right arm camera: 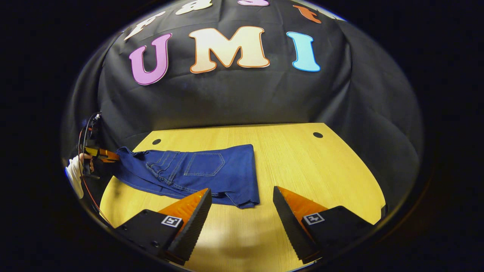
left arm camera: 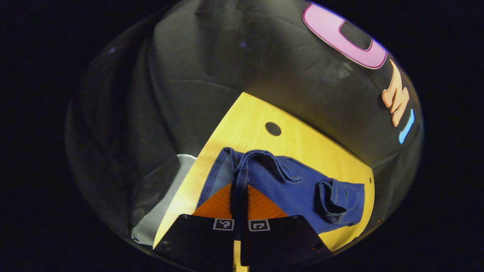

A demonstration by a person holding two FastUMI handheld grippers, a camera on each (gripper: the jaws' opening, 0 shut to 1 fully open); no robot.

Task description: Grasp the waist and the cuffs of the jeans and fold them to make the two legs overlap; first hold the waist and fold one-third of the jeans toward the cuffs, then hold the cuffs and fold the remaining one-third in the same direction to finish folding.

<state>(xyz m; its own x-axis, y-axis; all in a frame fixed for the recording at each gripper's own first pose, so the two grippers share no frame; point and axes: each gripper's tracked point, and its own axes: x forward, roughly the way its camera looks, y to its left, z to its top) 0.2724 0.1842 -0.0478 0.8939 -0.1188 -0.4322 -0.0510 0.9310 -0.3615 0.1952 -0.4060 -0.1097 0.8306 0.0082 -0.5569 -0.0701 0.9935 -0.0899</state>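
Left gripper [left arm camera: 239, 211]: jaws pressed together on a bunched edge of the blue denim jeans [right arm camera: 196, 172], at the waist end, judging by the belt loops and pocket beside it. In the right gripper view that end sits at the far-left corner of the pale yellow wooden worktop [right arm camera: 302, 166], lifted slightly, just at the rim, with a gloved hand [right arm camera: 77, 168] behind it. Risk: the pinch takes only a narrow strip of cloth; a quick pull could slip it free or drag the whole garment off the left edge. The jeans run rightward to mid-worktop, the hem end lying flat. Right gripper [right arm camera: 242, 211]: jaws wide apart, holding nothing, hovering over the near edge just right of the hem. Risk: it may snag only one layer. Right half of the worktop is bare, so there is ample room to fold that way.
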